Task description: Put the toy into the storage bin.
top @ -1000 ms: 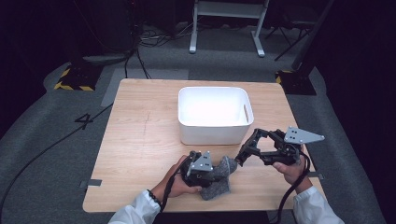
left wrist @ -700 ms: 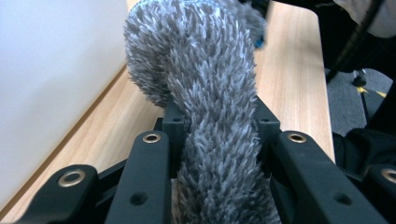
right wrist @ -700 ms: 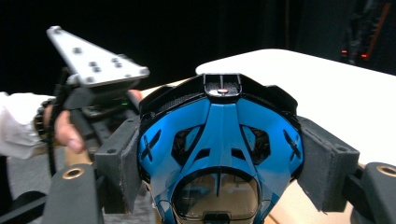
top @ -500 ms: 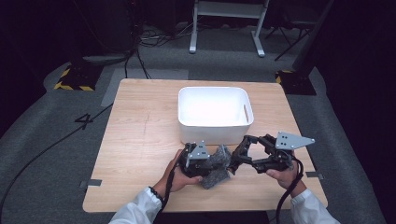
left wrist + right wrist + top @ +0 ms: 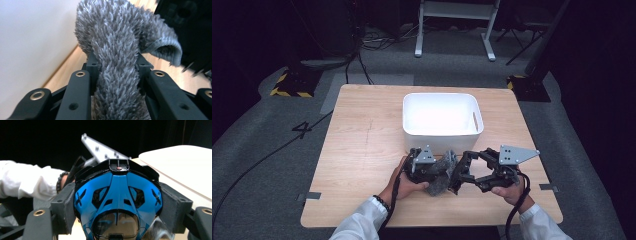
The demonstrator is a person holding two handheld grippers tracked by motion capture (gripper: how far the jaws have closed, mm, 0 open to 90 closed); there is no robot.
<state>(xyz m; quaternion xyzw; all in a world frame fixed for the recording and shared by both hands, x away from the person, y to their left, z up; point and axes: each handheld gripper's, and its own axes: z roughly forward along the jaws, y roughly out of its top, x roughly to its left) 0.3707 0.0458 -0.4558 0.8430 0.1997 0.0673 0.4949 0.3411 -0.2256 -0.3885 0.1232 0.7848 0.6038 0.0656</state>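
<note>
- Standing on grey carpet in a dark room, the wooden desk [image 5: 362, 150] carries a white bin [image 5: 441, 120].
- Left gripper [image 5: 432, 167] clamps a grey fluffy cloth [image 5: 117, 50] beside the bin.
- Right gripper [image 5: 117, 202] clasps a blue helmet-shaped toy [image 5: 117, 195].

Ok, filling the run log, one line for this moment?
left tool: shut on grey cloth; right tool: shut on blue toy car

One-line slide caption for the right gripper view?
Right gripper clamps a blue toy car nose-down, with the white bin at right.
</note>
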